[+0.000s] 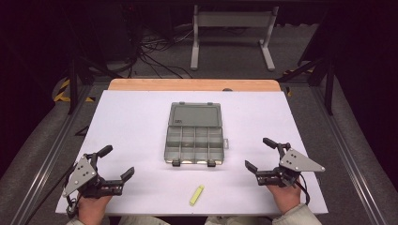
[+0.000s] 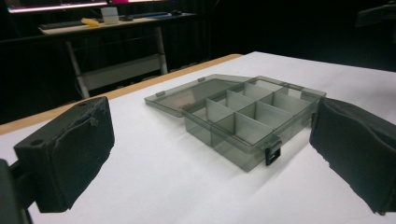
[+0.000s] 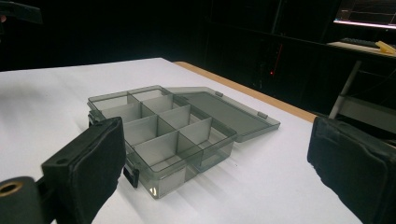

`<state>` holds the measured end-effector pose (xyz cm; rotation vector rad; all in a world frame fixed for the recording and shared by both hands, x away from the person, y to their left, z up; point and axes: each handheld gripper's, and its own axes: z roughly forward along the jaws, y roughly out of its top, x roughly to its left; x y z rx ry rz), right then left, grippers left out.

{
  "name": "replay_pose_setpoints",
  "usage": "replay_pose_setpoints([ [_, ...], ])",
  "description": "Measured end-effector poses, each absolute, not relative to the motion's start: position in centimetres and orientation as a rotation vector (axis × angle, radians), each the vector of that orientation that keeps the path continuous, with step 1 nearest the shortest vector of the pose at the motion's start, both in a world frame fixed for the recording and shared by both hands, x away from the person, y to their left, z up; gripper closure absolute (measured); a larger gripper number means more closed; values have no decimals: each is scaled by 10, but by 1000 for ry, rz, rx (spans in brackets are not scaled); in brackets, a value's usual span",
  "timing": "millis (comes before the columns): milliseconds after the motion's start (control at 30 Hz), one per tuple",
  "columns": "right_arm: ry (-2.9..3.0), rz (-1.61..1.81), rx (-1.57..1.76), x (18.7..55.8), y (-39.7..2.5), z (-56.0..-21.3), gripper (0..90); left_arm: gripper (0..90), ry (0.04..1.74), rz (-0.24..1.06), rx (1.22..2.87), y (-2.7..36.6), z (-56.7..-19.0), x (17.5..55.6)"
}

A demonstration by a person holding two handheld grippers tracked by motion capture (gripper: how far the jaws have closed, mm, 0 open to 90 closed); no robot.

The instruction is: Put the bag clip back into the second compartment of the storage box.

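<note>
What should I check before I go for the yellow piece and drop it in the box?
1. Box lid open, lying flat behind it: ok.
2. Compartments free: ok in both gripper views; nothing seen in them.
3. Yellow piece reachable on the table, apart from the box, between the two grippers: ok.
4. Left gripper open, holding nothing: ok.
5. Right gripper open, holding nothing: ok.
6. What the yellow piece is, and how firm: cannot tell, too small in the high view.
</note>
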<state>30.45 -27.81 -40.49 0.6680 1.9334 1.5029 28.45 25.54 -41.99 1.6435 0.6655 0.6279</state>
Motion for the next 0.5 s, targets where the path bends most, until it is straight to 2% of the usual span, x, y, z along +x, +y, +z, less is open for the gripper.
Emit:
replay_pose_setpoints([
  [467, 1938, 1511, 667, 305, -277, -406, 51, 10, 657, 541, 1661, 248, -415, 287],
  [500, 1940, 1509, 666, 304, -276, -406, 51, 10, 662, 500, 1656, 244, -414, 289],
])
